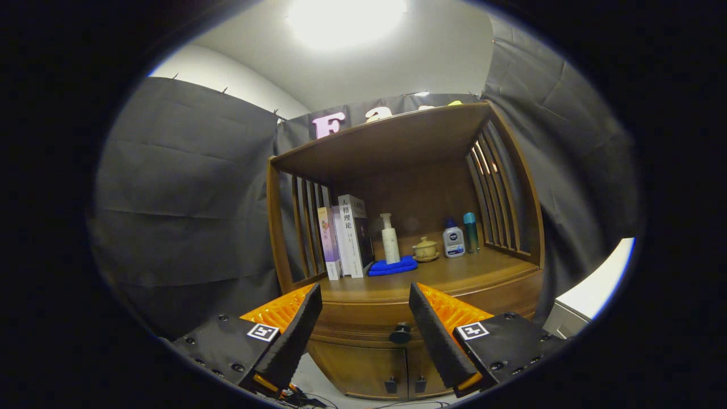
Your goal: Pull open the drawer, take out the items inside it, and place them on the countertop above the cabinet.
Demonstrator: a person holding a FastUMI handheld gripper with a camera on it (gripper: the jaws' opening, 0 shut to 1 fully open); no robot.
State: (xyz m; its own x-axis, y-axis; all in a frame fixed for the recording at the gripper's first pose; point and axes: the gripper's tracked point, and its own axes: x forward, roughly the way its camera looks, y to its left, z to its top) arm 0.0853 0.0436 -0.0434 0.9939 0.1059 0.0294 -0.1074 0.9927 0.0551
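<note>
A wooden cabinet (397, 170) stands ahead, with a roofed shelf above its countertop (454, 272). Below the countertop the drawer front (363, 326) is closed, and its dark knob (400, 333) sits between my fingertips, a short way beyond them. My gripper (365, 298) is open with nothing between its fingers (295, 335). What lies inside the drawer is hidden. Two lower doors (369, 369) with small dark handles sit under the drawer.
On the countertop stand several books (343, 238), a white pump bottle (389, 238) on a folded blue cloth (393, 267), a small lidded teacup (425, 249), a white bottle (453, 241) and a teal bottle (471, 232). Slatted sides close the shelf left and right.
</note>
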